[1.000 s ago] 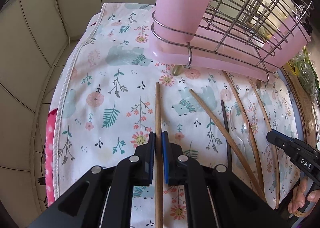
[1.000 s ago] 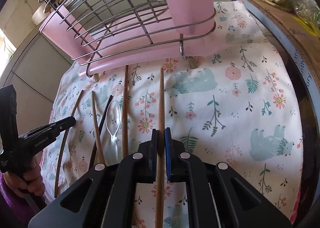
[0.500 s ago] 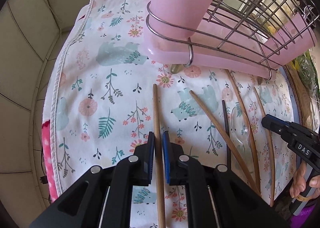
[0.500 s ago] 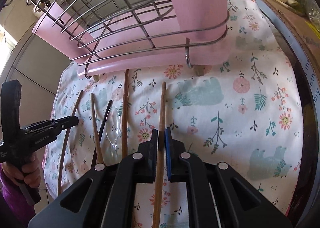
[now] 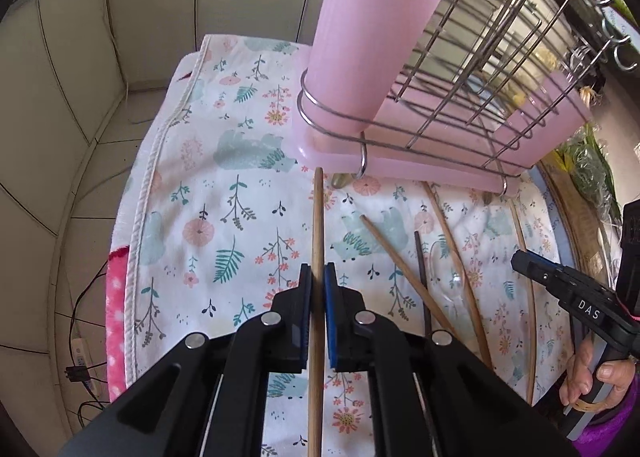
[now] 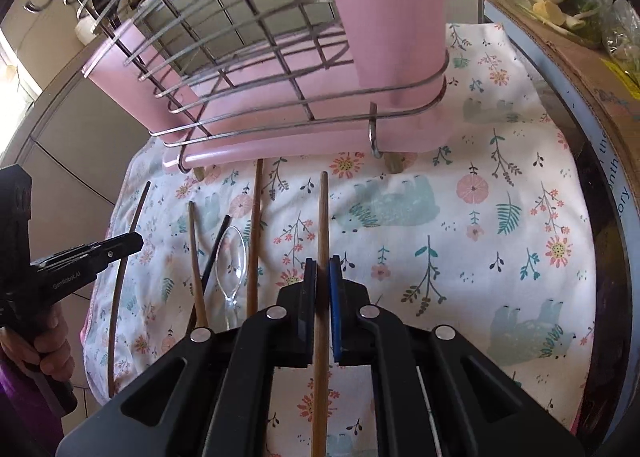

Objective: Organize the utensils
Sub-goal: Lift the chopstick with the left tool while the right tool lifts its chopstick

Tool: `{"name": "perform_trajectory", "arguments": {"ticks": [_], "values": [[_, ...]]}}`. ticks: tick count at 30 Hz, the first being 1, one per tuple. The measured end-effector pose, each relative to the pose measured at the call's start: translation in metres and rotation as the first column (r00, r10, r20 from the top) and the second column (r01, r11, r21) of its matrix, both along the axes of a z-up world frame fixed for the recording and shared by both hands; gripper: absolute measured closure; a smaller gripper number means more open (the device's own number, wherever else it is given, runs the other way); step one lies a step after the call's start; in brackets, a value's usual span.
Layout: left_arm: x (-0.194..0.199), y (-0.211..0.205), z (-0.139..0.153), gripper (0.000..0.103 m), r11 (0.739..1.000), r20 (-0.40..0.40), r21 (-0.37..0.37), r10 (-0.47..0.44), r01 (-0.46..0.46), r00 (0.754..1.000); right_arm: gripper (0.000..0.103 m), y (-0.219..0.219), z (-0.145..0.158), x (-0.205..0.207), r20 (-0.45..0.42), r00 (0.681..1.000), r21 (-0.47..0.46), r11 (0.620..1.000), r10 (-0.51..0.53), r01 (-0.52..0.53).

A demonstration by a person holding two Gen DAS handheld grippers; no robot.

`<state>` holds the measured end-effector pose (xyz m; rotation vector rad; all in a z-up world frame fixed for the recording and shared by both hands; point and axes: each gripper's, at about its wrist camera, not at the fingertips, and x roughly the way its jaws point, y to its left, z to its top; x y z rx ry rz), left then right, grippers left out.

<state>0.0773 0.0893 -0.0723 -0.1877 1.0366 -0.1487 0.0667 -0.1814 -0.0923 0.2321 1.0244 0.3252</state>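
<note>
From the left wrist, the left hand-held gripper (image 5: 316, 277) is closed narrow on a wooden chopstick (image 5: 317, 225) that runs straight ahead between its blue pads. The tip sits just short of the pink tray (image 5: 400, 167) of the wire rack (image 5: 480, 69). The pink cup (image 5: 368, 57) stands ahead and slightly right. To the gripper's right, on the floral cloth (image 5: 224, 217) covering the surface, lie a slanted chopstick (image 5: 404, 261), a dark stick (image 5: 422, 277) and a clear spoon (image 5: 452, 285).

From the right wrist, a thin stick (image 6: 120, 289), a tapered chopstick (image 6: 196, 265) and an upright chopstick (image 6: 254, 237) lie to the left of the right hand-held gripper (image 6: 323, 273). It is also pinched narrow on a second wooden chopstick (image 6: 323, 217), which points at the tray.
</note>
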Motion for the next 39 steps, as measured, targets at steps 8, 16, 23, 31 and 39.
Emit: {"name": "perform_trajectory", "arguments": {"ticks": [8,16,23,31,39], "values": [[-0.037,-0.002,0.049,0.097,1.000,0.193,-0.026,0.020,-0.016,0.981,0.096,-0.017,0.049,-0.034,0.165,0.986,0.057,0.998,-0.022,0.013],[-0.068,-0.002,0.083,0.097,0.998,0.358,-0.054,0.053,-0.036,0.932,0.096,-0.014,0.086,-0.056,0.300,0.953,0.054,0.998,-0.029,0.013],[-0.081,0.002,0.110,0.097,0.994,0.454,-0.098,0.093,-0.054,0.886,0.096,-0.021,0.108,-0.065,0.381,0.924,0.053,0.998,-0.040,0.021],[-0.080,0.007,0.153,0.097,0.992,0.537,-0.113,0.114,-0.062,0.836,0.096,-0.024,0.134,-0.068,0.439,0.897,0.053,0.998,-0.046,0.026],[-0.071,0.008,0.210,0.097,0.989,0.616,-0.136,0.123,-0.048,0.778,0.096,-0.032,0.192,-0.064,0.540,0.841,0.051,0.998,-0.045,0.020]]}}
